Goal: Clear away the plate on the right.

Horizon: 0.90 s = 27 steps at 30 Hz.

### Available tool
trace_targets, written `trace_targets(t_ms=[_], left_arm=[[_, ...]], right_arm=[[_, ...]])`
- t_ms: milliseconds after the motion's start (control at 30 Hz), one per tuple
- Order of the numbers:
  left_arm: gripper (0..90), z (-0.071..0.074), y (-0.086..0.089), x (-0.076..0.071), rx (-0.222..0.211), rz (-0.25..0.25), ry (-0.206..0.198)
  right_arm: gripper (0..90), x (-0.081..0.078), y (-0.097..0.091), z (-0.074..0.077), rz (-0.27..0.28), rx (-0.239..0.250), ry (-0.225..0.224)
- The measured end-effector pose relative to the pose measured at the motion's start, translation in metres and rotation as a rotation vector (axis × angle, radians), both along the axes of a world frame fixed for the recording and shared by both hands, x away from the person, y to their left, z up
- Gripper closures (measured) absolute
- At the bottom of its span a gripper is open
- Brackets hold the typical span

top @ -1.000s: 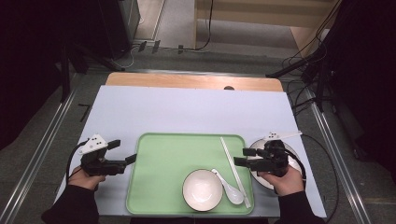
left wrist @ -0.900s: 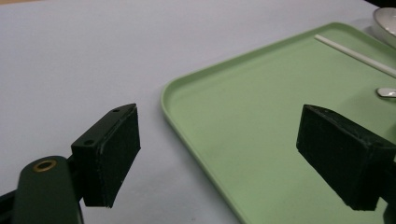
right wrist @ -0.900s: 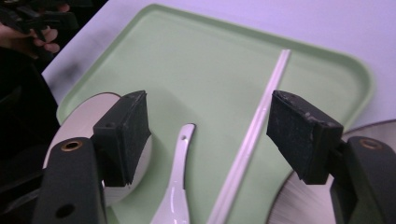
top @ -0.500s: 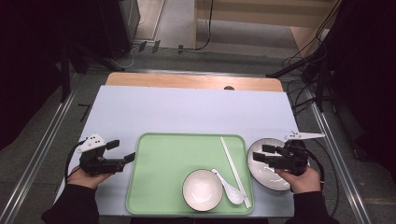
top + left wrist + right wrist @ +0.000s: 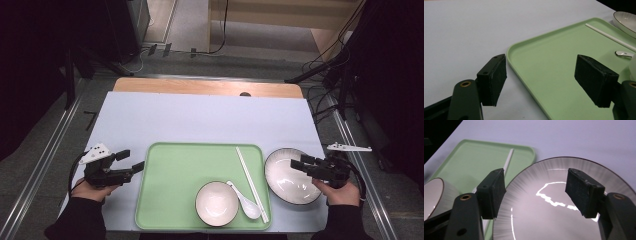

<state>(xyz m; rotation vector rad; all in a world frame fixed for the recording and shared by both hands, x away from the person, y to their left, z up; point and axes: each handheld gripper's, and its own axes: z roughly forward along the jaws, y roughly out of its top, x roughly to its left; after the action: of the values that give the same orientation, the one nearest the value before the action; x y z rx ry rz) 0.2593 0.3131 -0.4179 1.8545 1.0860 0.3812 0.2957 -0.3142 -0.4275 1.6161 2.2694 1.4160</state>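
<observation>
A green tray (image 5: 170, 200) holds a white bowl (image 5: 216, 202), a white spoon (image 5: 246, 202) and white chopsticks (image 5: 250, 180). My left gripper (image 5: 131, 161) hovers at the tray's left edge, open. In the left gripper view the tray (image 5: 554, 62) has its rim running between the pads of the left gripper (image 5: 540, 75), untouched; those jaws have just been closing a little. A striped plate (image 5: 285, 182) lies right of the tray. My right gripper (image 5: 300, 162) stands open over it. In the right gripper view the plate (image 5: 549, 220) spreads under the right gripper (image 5: 536, 192), with nothing held.
The pale table top (image 5: 200, 120) stretches bare behind the tray, ending at a wooden strip (image 5: 200, 86). The plate's right rim lies near the table's right edge. Cables trail on the floor at the far right (image 5: 330, 65).
My right gripper has moved to the right, from the plate's left side to its right part, uncovering more of the plate. The left gripper has stayed in place, its jaws slightly narrower.
</observation>
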Motion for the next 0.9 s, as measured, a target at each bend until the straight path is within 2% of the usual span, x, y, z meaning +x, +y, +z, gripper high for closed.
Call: trace_targets(t_ms=[233, 300, 433, 600, 700, 800, 900], left_arm=[[30.9, -0.001, -0.002, 0.0, -0.009, -0.017, -0.001], [31.4, -0.001, -0.002, 0.0, -0.01, -0.016, -0.004], [33.6, -0.002, -0.004, 0.0, -0.012, -0.039, -0.01], [34.1, -0.001, -0.005, 0.003, -0.015, -0.028, -0.022], [33.4, -0.001, -0.003, 0.006, -0.044, -0.014, 0.0], [31.8, 0.0, -0.004, 0.008, -0.039, -0.01, 0.009], [30.9, 0.0, -0.005, 0.009, -0.042, -0.011, 0.007]], right_arm=[[34.3, 0.0, -0.02, -0.007, -0.078, -0.008, 0.001], [34.6, 0.001, -0.027, -0.01, -0.095, 0.01, 0.008], [35.8, 0.0, -0.038, -0.013, -0.135, -0.021, 0.018], [36.8, 0.0, -0.047, -0.019, -0.183, -0.036, 0.024], [37.6, 0.005, -0.055, -0.025, -0.199, -0.046, 0.04], [40.1, 0.008, -0.062, -0.032, -0.216, -0.04, 0.06], [41.4, 0.011, -0.062, -0.04, -0.205, -0.037, 0.083]])
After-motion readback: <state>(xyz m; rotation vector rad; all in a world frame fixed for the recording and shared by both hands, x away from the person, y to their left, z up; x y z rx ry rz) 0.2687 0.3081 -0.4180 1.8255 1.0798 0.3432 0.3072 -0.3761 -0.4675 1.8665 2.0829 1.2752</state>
